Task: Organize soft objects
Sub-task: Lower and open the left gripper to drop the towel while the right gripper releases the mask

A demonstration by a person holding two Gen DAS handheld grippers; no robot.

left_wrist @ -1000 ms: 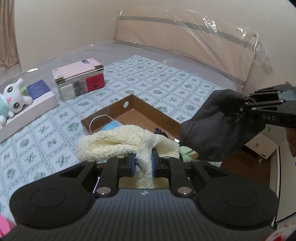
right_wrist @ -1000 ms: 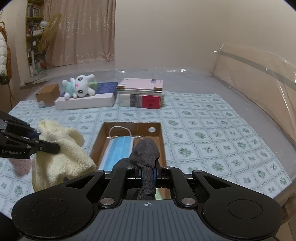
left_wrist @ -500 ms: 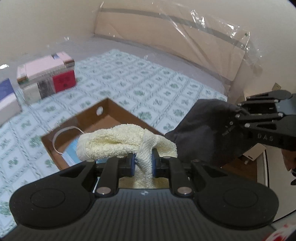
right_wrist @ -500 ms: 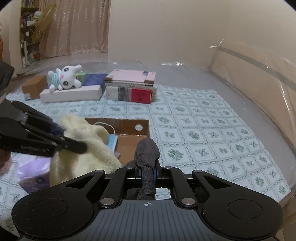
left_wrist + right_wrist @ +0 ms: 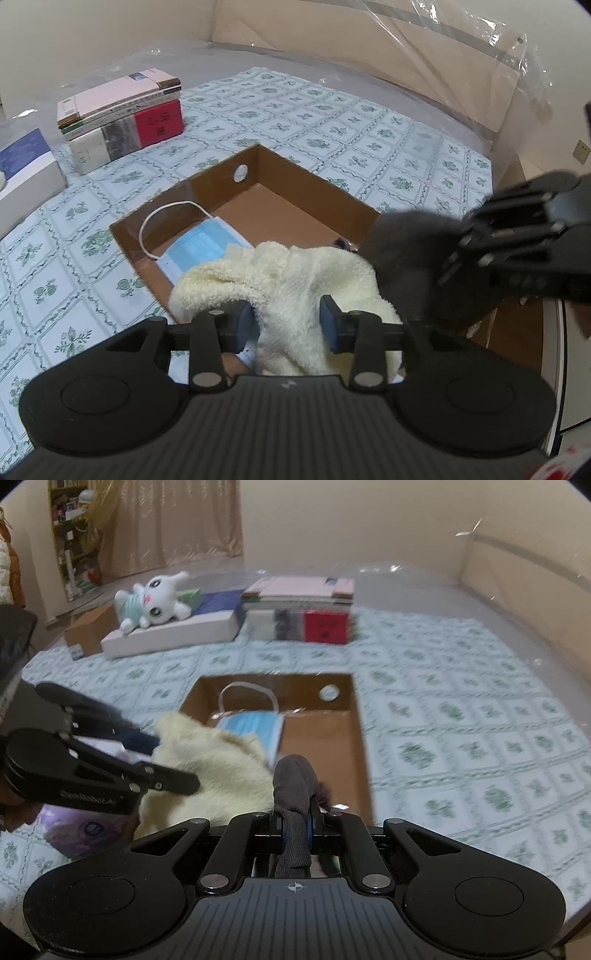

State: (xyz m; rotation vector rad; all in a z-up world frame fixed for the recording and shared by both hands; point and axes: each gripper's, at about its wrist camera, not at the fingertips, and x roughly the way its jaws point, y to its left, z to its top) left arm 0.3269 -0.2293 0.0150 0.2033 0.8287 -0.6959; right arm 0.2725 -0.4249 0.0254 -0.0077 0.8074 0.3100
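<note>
Left wrist view: against the frame 1 second back, the open brown cardboard box (image 5: pixel 280 206) fills more of the picture and the white plush toy has slipped out of sight at 9 o'clock. The left gripper (image 5: pixel 288 325) had its blue pads pinched tight on the fluffy cream towel (image 5: pixel 295 284); now its jaws are opening, the pads stand apart, and the towel sags between them, brushing the left pad while a gap shows at the right one. The towel hangs over the box's near edge, partly covering the light blue face mask with white ear loop (image 5: pixel 199 247) lying inside. At 3 o'clock the right gripper (image 5: pixel 454 254), blurred, carries the dark grey cloth (image 5: pixel 406 243) just beside the towel. The stack of books (image 5: pixel 125 114) sits at 10 o'clock on the green-patterned bedspread (image 5: pixel 332 122).

Right wrist view: the box (image 5: pixel 354 738) has drawn closer than 1 second ago, and the left gripper (image 5: pixel 177 760) has come in from 9 o'clock to reach over the box's left wall. The right gripper (image 5: pixel 295 830) stays clamped, narrow, on the dark grey cloth (image 5: pixel 295 786), whose bunched top rises above the pads over the box's near end. The towel (image 5: pixel 218 768) lies at 9 o'clock, touching the mask (image 5: pixel 255 727). The white plush toy (image 5: pixel 155 602) rests at 11 o'clock on a flat white box (image 5: pixel 173 637).
</note>
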